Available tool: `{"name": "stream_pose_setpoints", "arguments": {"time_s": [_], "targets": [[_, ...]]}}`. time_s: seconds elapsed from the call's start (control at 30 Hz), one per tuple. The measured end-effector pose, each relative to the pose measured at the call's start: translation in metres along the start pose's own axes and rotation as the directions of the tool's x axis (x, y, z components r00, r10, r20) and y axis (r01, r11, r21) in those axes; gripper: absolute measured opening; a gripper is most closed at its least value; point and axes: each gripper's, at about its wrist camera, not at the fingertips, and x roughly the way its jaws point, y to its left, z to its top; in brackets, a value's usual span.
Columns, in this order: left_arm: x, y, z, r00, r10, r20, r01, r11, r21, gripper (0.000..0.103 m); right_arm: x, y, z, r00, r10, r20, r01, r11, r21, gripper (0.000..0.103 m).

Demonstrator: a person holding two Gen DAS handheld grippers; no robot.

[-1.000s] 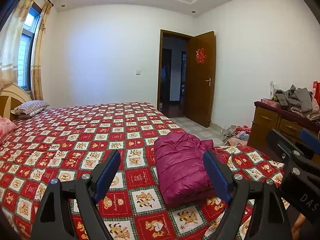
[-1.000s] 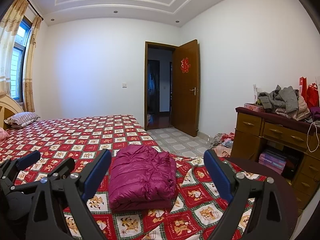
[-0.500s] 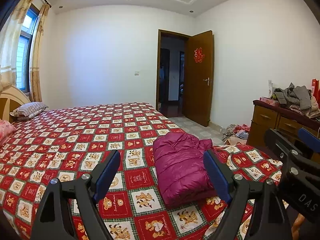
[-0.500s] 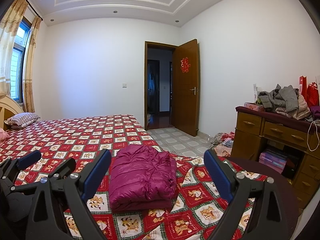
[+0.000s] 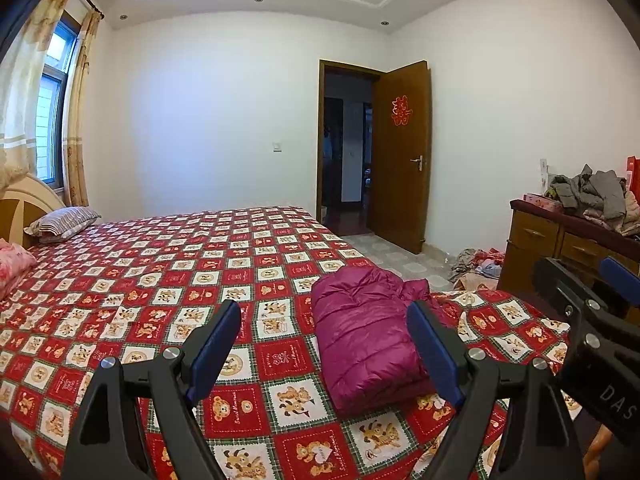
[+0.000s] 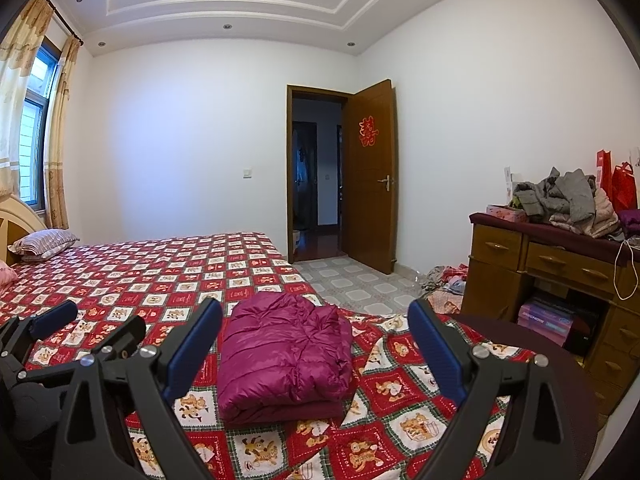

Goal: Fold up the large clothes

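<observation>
A magenta puffer jacket (image 5: 366, 336) lies folded into a thick rectangle on the red patterned bedspread (image 5: 160, 280), near the bed's foot corner. My left gripper (image 5: 324, 320) hangs open above the bed, short of the jacket, with nothing between its blue pads. In the right wrist view the same jacket (image 6: 286, 350) lies straight ahead, and my right gripper (image 6: 316, 320) is open and empty, held back from it. Each gripper shows at the edge of the other's view: the right gripper (image 5: 592, 292) at the far right, the left gripper (image 6: 72, 332) at the lower left.
A wooden dresser (image 6: 560, 276) piled with grey clothes (image 6: 560, 196) stands at the right. More clothes (image 6: 444, 280) lie on the tiled floor by it. A brown door (image 6: 372, 176) is open behind the bed. Pillows (image 5: 60, 224) rest at the headboard, far left.
</observation>
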Motion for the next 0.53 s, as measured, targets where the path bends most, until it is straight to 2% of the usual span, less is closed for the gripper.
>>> {"name": "stream_pose_setpoints", "arguments": {"time_s": [0.23, 0.37, 0.53], "targets": [[0.0005, 0.0034, 0.0000, 1.000, -0.008, 0.007, 0.008, 1.000, -0.010, 0.085, -0.0027, 0.0029, -0.0011, 1.000, -0.005, -0.005, 0.005, 1.000, 0.002, 0.096], [-0.0034, 0.0027, -0.0006, 0.999, 0.014, 0.029, -0.014, 1.000, 0.008, 0.085, -0.0033, 0.0033, -0.0017, 1.000, -0.004, -0.007, 0.004, 1.000, 0.002, 0.096], [0.0045, 0.0047, -0.0015, 1.000, 0.029, -0.010, -0.029, 1.000, 0.008, 0.085, -0.0030, 0.0036, -0.0032, 1.000, -0.007, -0.011, 0.008, 1.000, 0.009, 0.100]]}}
